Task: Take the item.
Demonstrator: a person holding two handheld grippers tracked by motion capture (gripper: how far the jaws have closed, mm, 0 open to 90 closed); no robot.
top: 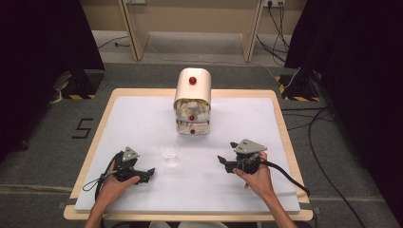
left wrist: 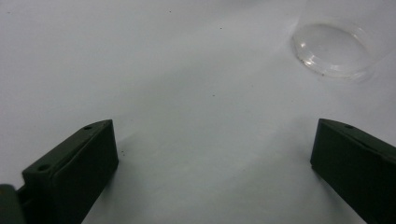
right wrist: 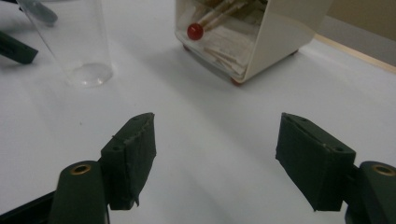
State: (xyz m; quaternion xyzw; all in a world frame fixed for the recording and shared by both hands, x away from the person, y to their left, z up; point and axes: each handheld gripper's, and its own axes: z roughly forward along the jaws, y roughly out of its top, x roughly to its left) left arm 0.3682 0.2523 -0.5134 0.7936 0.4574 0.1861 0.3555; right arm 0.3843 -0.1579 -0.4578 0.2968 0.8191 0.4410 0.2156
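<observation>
A clear plastic cup [top: 169, 151] stands upright near the middle of the white table top [top: 142, 118]. Behind it is a cream mini drawer cabinet [top: 192, 102] with red knobs; its drawers hold pale paper-like contents. My left gripper [top: 149, 175] rests low at the front left, open, its jaws pointing right, short of the cup. In the left gripper view the open gripper [left wrist: 215, 130] has bare table between its jaws, and the cup's base [left wrist: 332, 49] lies ahead to the right. My right gripper [top: 226, 152] is open to the right of the cup. In the right gripper view nothing lies between the jaws of the gripper [right wrist: 217, 123].
In the right gripper view, the cup [right wrist: 77, 42] stands far left and the cabinet [right wrist: 275, 28] with a red knob [right wrist: 195, 31] ahead. The table's wooden rim [top: 280, 123] borders the white top. Cables [top: 328, 142] run over the grey floor at the right.
</observation>
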